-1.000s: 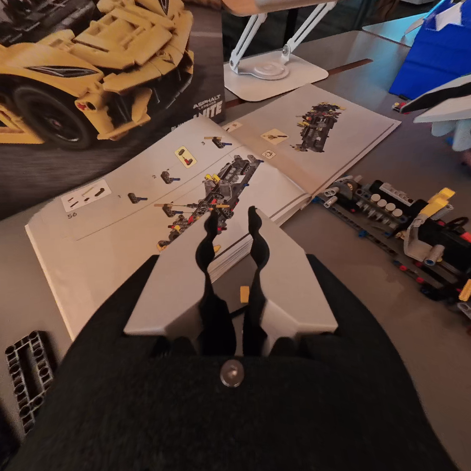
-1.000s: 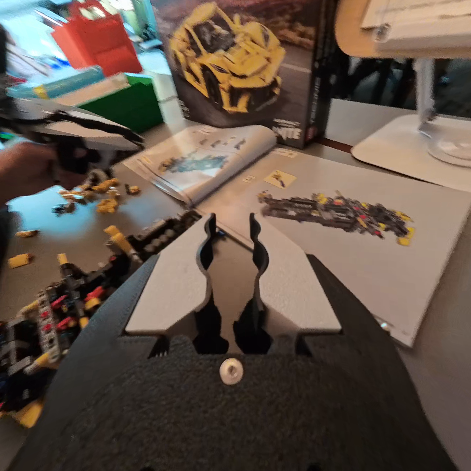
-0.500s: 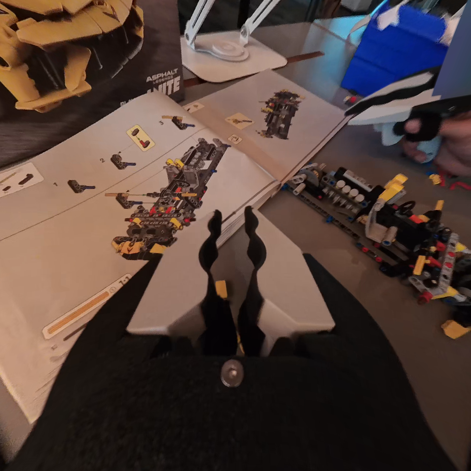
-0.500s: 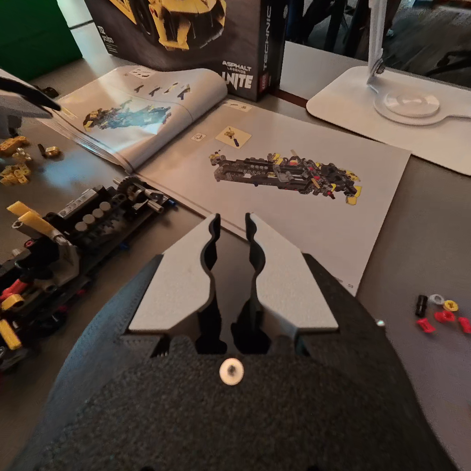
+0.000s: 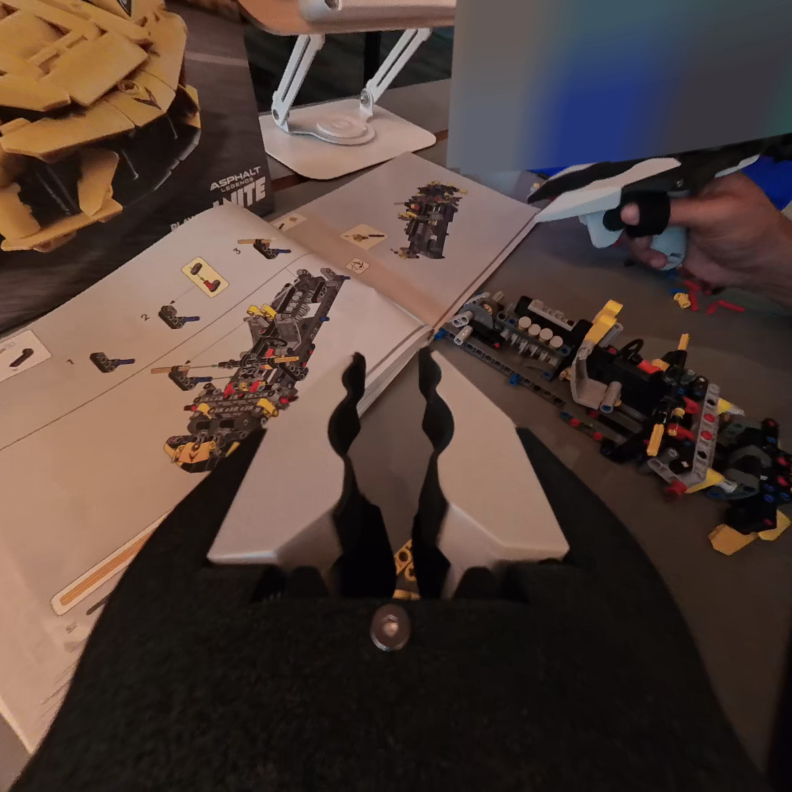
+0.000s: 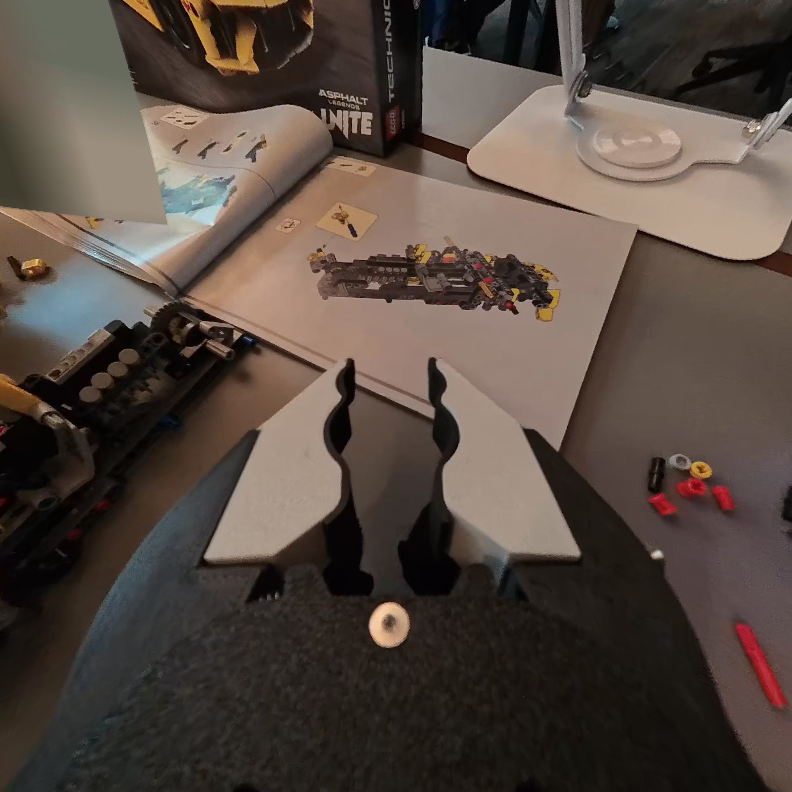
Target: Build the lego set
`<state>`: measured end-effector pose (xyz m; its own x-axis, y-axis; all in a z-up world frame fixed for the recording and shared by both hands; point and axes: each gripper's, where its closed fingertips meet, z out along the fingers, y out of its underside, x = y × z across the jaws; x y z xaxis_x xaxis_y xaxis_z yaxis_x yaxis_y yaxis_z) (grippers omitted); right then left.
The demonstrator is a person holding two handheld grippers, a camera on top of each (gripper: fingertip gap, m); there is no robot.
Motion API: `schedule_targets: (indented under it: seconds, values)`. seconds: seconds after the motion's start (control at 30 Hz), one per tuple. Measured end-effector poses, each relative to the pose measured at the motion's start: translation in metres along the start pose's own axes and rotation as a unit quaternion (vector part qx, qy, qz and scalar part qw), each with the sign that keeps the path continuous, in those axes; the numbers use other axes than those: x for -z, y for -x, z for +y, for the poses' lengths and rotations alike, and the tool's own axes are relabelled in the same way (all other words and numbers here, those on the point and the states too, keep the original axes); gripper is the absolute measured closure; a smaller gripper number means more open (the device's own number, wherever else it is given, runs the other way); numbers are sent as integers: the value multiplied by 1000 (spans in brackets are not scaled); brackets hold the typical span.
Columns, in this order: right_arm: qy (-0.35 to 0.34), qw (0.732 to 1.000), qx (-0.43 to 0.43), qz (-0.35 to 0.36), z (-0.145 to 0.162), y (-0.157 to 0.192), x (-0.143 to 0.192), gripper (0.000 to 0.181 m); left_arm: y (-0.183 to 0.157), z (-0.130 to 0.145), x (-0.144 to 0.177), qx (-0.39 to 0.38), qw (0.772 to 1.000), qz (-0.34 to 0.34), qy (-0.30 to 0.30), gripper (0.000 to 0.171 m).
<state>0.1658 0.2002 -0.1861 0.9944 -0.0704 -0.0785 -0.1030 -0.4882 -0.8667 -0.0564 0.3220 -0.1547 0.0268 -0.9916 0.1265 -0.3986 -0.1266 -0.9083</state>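
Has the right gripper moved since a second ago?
Yes. The right gripper has swung rightward along the open manual; the small loose pieces now show beside it.

A long, partly built black-and-grey lego chassis (image 5: 600, 385) with yellow and red pieces is laid flat on the table, just beside the opened instruction booklet (image 5: 214, 343). Small loose red pins (image 6: 690, 493) are scattered nearby.

Hobby desk indoors — grey table (image 6: 685, 343), white stand (image 6: 600, 180), storage bins beyond
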Motion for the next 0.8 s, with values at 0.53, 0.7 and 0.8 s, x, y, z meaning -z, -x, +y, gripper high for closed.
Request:
schedule_targets:
  seconds: [0.53,0.7,0.8]
  values:
    - [11,1000,-10,-19,5,6,-3,141,-17,-12,1,-46,998,11,-32,166]
    - [-2,1000,-18,-21,0,5,0,143,-10,-11,-2,-20,999,-4,-27,166]
    - [-2,1000,-16,-21,1,5,0,143,-8,-12,-2,-15,999,-16,-29,166]
